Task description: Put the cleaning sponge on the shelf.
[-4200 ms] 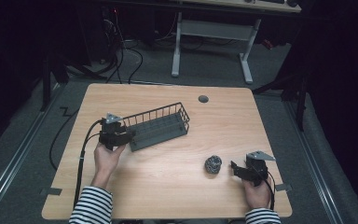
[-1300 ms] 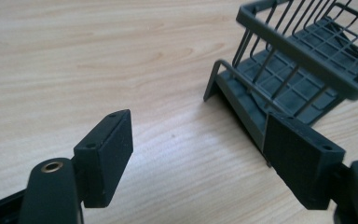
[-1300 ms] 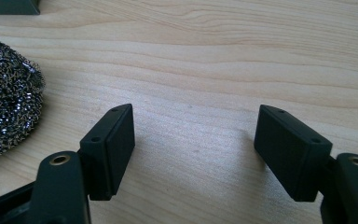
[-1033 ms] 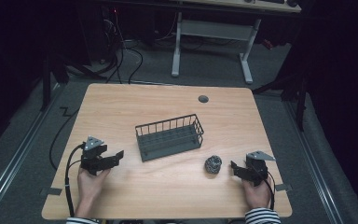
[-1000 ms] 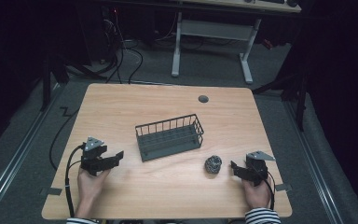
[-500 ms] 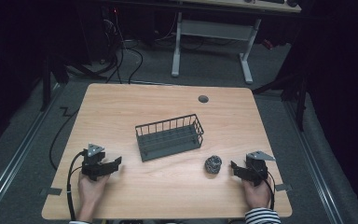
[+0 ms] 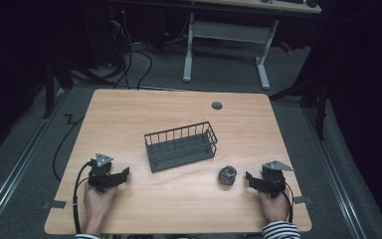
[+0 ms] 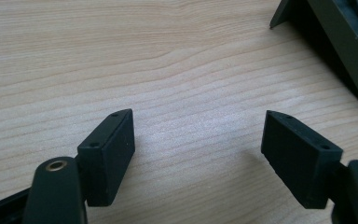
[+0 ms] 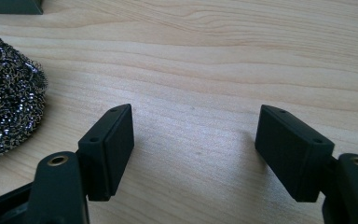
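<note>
The left gripper [image 7: 122,175] has let go of the wire basket [image 7: 181,146] at centre frame and drawn back to lower left, jaws wide and empty, suggesting the basket is placed, while the right gripper [image 7: 251,179], also wide, waits beside the steel scourer [image 7: 227,176].

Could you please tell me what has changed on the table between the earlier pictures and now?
The left tongs let go of the wire basket after shifting it right toward the table's middle, then drew back to the near left edge, open and empty. The steel scourer and the open right tongs stayed put.
</note>
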Action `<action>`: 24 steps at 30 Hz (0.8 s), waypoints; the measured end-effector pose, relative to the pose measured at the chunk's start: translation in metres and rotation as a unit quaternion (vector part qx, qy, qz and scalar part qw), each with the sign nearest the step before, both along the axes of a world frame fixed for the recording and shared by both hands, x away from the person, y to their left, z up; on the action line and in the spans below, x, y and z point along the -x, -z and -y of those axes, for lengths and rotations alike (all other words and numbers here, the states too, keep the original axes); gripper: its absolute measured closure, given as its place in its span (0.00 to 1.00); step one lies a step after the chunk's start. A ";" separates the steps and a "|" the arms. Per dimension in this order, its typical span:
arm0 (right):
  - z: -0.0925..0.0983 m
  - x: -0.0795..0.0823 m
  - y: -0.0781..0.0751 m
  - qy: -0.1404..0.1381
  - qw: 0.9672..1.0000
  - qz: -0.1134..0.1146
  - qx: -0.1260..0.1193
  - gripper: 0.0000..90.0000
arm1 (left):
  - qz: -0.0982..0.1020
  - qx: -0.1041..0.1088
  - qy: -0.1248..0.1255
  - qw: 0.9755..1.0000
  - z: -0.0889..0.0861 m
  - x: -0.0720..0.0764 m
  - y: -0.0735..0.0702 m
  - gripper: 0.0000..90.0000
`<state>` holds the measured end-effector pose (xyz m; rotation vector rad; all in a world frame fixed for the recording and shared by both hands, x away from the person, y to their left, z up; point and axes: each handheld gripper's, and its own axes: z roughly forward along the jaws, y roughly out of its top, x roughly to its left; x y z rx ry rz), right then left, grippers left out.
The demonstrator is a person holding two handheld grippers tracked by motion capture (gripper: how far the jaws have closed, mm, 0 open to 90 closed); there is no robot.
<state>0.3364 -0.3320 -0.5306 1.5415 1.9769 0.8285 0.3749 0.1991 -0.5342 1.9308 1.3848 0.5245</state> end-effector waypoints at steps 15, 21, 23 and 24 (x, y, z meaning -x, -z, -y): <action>-0.002 0.001 -0.002 -0.012 1.000 -0.014 0.002 0.30 | 0.014 -0.028 -0.004 1.000 0.004 0.002 0.003 0.28; -0.006 0.007 -0.004 -0.037 0.999 -0.014 -0.007 0.29 | 0.013 -0.027 -0.003 1.000 0.004 0.002 0.003 0.28; -0.009 0.014 -0.007 -0.049 0.999 -0.008 -0.014 0.29 | 0.013 -0.027 -0.003 1.000 0.004 0.002 0.003 0.28; -0.010 0.016 -0.008 -0.053 0.998 -0.005 -0.016 0.29 | 0.013 -0.027 -0.003 1.000 0.004 0.002 0.003 0.28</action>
